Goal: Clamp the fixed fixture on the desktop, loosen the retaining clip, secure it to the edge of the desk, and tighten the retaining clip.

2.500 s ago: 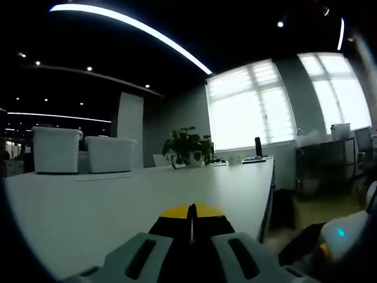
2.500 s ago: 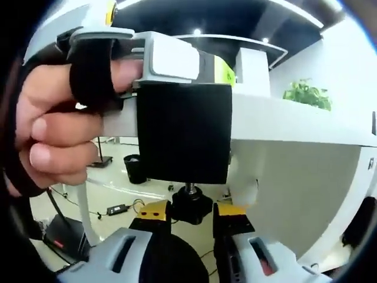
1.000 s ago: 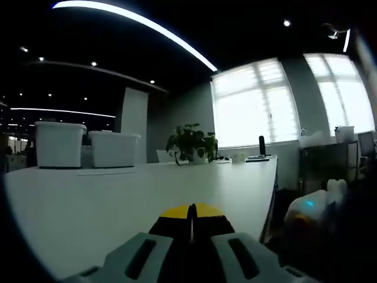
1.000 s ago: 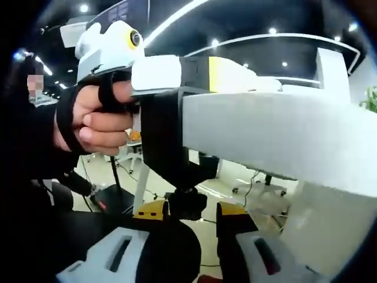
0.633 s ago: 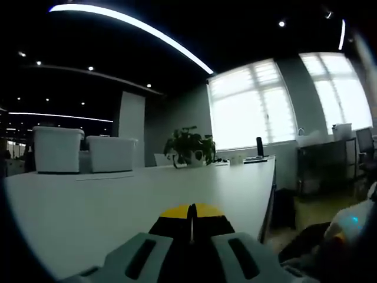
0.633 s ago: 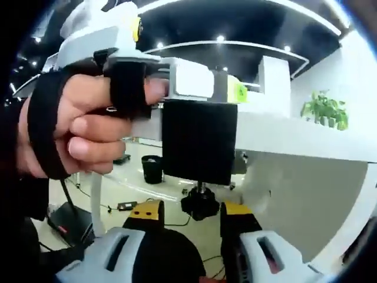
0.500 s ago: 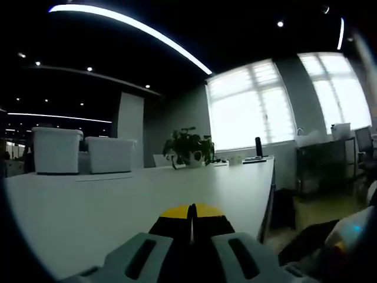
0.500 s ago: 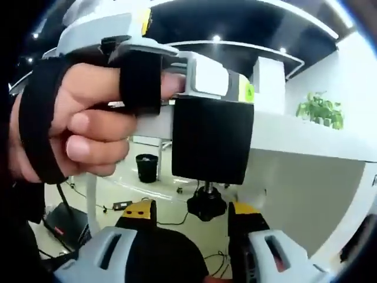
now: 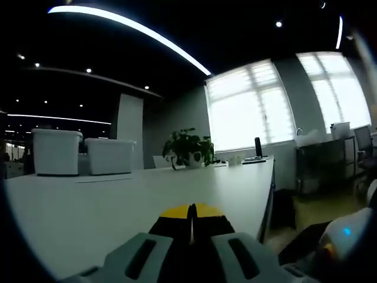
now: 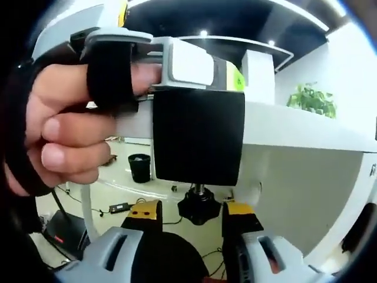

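A black clamp fixture (image 10: 199, 135) hangs over the edge of the white desk (image 10: 294, 132). Its black screw knob (image 10: 199, 211) points down below the desk. My right gripper (image 10: 191, 213) is open under the fixture, its yellow-tipped jaws on either side of the knob with small gaps. The left gripper (image 10: 188, 63), held in a person's strapped hand (image 10: 65, 124), lies on the desktop right above the fixture. In the left gripper view my left gripper (image 9: 191, 211) is shut, yellow tips together, low over the white desk (image 9: 118, 206).
Two white bins (image 9: 56, 150) and a potted plant (image 9: 188, 147) stand at the desk's far end, before bright windows (image 9: 250, 106). Under the desk are its legs, cables and a dark waste bin (image 10: 139, 168) on the floor. The right gripper's body (image 9: 344, 236) shows low right.
The right gripper view has swung back from a side-on look at the desk edge to square under the fixture. The knob stays between the open jaws. The left gripper has not moved.
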Available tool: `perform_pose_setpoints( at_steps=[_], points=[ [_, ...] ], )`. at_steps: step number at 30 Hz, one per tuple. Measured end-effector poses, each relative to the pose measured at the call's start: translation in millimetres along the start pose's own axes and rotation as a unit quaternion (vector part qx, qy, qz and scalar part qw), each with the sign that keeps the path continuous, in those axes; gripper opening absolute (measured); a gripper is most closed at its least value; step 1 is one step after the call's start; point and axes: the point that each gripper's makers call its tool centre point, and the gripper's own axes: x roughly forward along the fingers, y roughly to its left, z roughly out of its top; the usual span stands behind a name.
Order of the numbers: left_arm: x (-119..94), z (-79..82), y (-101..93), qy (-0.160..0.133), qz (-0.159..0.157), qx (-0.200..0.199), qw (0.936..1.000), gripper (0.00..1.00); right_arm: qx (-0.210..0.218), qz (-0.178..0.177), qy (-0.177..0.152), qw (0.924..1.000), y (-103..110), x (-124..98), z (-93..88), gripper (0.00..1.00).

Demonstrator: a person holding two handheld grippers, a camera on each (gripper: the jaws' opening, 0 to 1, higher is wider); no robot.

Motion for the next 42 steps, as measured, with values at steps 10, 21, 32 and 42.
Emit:
perform_pose_setpoints(
  at_steps=[10, 21, 32, 42],
  points=[
    [1.4, -1.2, 2.0, 0.005, -0.001, -0.005, 1.0000, 0.01, -0.012, 0.065, 0.004, 0.9978, -2.3, 2.7, -0.9, 0.23],
    [3.5, -3.9, 3.9, 0.014, 0.001, -0.015, 0.9998, 0.01, -0.077, 0.241, 0.001, 0.9675, 4.2, 6.6, 0.2, 0.23],
    [3.0, -4.6, 4.8, 0.020, 0.016, -0.019, 0.9995, 0.01, -0.055, 0.340, -0.016, 0.9386, 10.3, -0.4, 1.7, 0.23],
    [2.2, -4.4, 4.6, 0.021, 0.017, -0.021, 0.9994, 0.01, -0.068, 0.390, -0.034, 0.9177, 16.5, -2.9, 1.3, 0.24]
  ],
)
